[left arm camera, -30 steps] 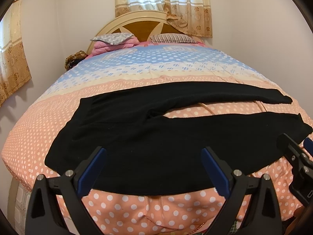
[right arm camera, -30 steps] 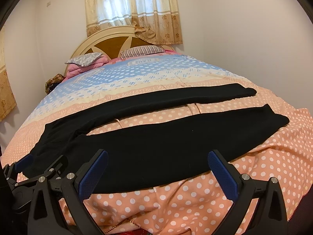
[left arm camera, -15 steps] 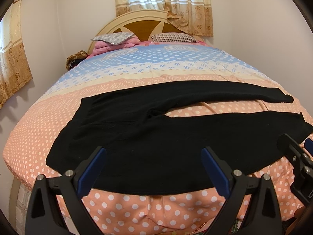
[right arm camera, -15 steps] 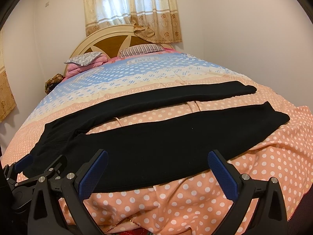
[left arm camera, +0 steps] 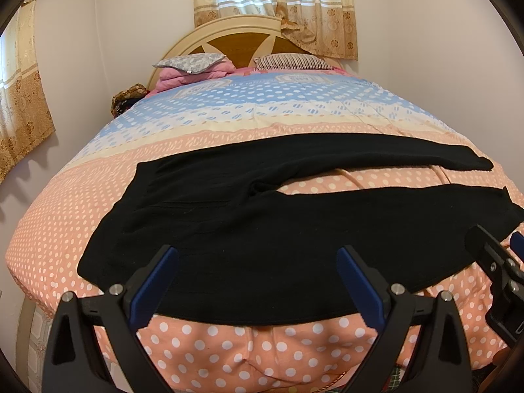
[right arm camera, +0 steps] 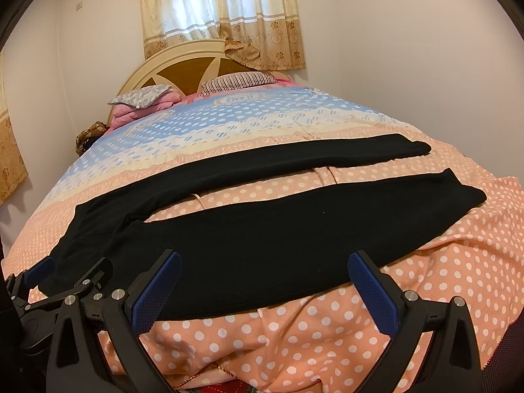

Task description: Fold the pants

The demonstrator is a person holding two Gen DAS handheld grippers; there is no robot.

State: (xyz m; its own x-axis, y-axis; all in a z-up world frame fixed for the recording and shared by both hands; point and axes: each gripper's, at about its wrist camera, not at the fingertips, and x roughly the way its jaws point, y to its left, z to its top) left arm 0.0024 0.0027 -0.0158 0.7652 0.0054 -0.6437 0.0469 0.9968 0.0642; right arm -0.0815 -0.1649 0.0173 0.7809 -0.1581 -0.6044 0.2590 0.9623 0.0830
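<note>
Black pants lie flat across the near end of the bed, waist at the left, both legs stretching right with a gap between them. They also show in the right wrist view. My left gripper is open and empty, hovering over the near edge of the seat and thigh area. My right gripper is open and empty, over the near edge of the front leg. Each gripper shows at the other view's edge: the right gripper and the left gripper.
The bed has a polka-dot quilt, peach near me and blue farther back. Pillows and a headboard stand at the far end. Walls close in on the left and right; a curtained window is behind.
Both grippers have drifted very slightly; the view shifts a little. The pants have not moved and both grippers stay open.
</note>
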